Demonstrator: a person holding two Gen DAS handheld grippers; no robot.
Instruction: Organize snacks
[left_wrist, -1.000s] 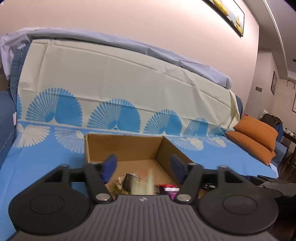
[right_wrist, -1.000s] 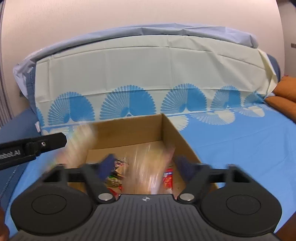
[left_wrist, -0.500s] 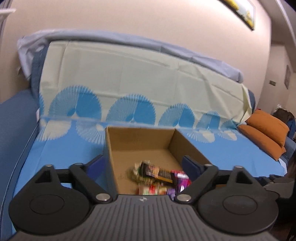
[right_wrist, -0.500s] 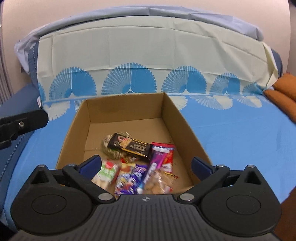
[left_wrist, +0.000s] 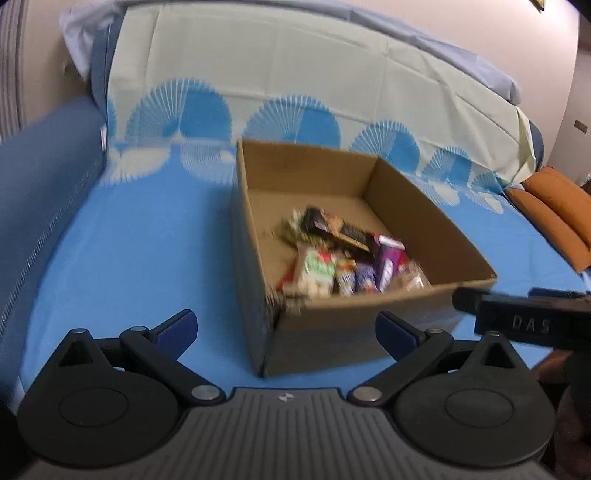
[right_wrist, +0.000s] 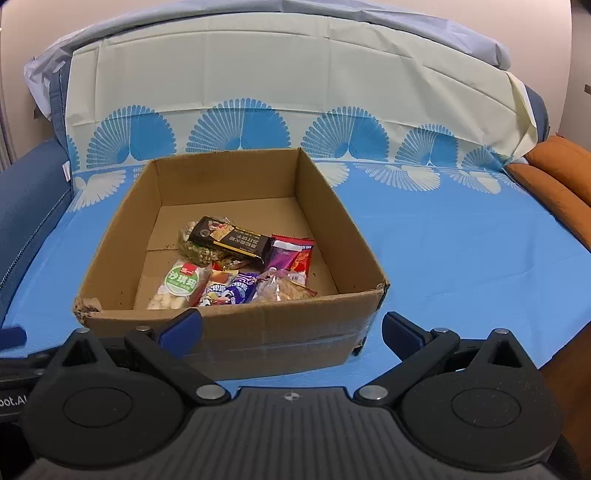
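An open cardboard box (left_wrist: 314, 173) (right_wrist: 229, 177) stands on the blue cloth. Several snack packets (left_wrist: 343, 258) (right_wrist: 236, 266) lie heaped in its near half. Among them are a dark bar (right_wrist: 229, 238), a green-label bag (right_wrist: 181, 284) and a purple wrapper (right_wrist: 286, 254). My left gripper (left_wrist: 284, 319) hovers just short of the box's near left corner. Its jaws are opening, and the pads touch nothing. My right gripper (right_wrist: 291, 317) is open in front of the near wall and holds nothing.
The cloth (right_wrist: 443, 240) covers a sofa seat and backrest. A dark blue armrest (left_wrist: 37, 184) rises at the left and orange cushions (left_wrist: 554, 206) (right_wrist: 554, 177) lie at the right. The other tool's black body (left_wrist: 524, 325) juts in from the right.
Both grippers spread wider and drew back from the box while tilting down. Blurred packets seen falling between the fingers now lie in the box, which shows whole.
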